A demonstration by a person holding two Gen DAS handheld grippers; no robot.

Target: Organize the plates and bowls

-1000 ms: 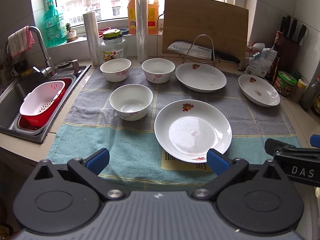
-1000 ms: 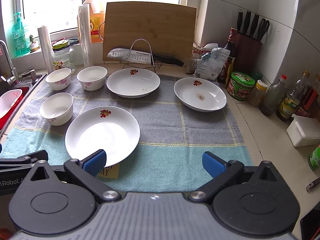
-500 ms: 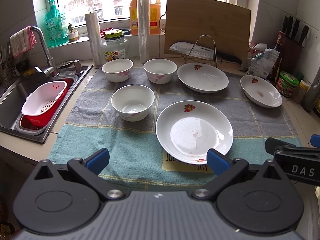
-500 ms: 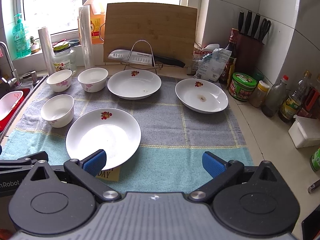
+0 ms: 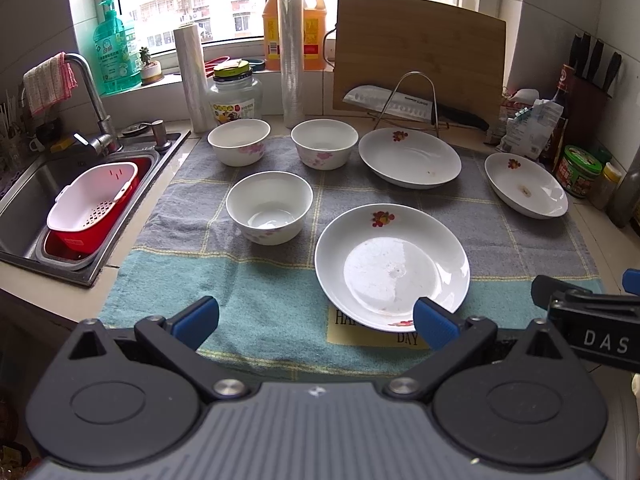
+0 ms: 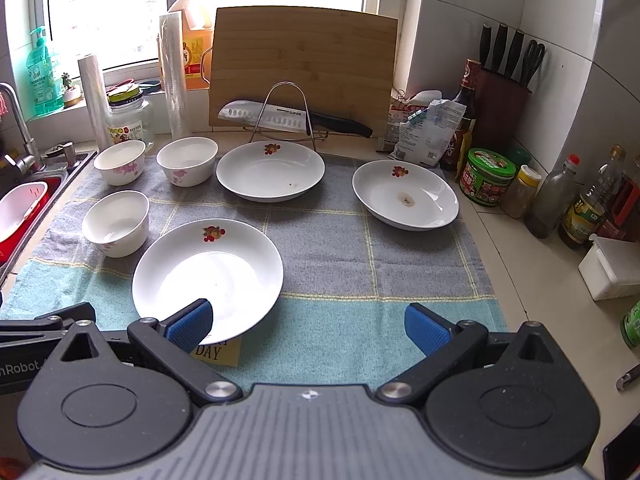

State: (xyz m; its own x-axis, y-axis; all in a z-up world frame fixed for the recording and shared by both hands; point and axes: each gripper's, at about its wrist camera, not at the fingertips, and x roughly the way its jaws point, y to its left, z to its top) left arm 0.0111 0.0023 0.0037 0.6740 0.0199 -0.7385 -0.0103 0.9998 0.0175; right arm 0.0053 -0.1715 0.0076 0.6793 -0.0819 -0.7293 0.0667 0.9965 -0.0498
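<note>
Three white flowered plates lie on the towel: a near plate [image 5: 392, 268] [image 6: 208, 276], a back plate [image 5: 410, 157] [image 6: 270, 171] and a right plate [image 5: 525, 190] [image 6: 405, 194]. Three white bowls stand to the left: a near bowl [image 5: 269, 212] [image 6: 116, 223], a back left bowl [image 5: 239, 141] [image 6: 119, 161] and a back middle bowl [image 5: 324, 143] [image 6: 187, 160]. My left gripper [image 5: 316, 320] is open above the towel's front edge, its right pad over the near plate's rim. My right gripper [image 6: 308, 322] is open too, with its left pad over that plate. Neither holds anything.
A grey and teal towel [image 5: 276, 304] [image 6: 352, 320] covers the counter. A sink [image 5: 24, 188] with a red and white colander [image 5: 94, 206] lies left. Behind stand a cutting board [image 5: 418, 50], a knife on a wire rack [image 6: 288, 116], rolls and bottles. Jars and bottles [image 6: 486, 176] line the right.
Both cameras have tilted or drifted slightly, so the dishes sit a little lower in view. Nothing on the towel has moved. Both grippers remain open.
</note>
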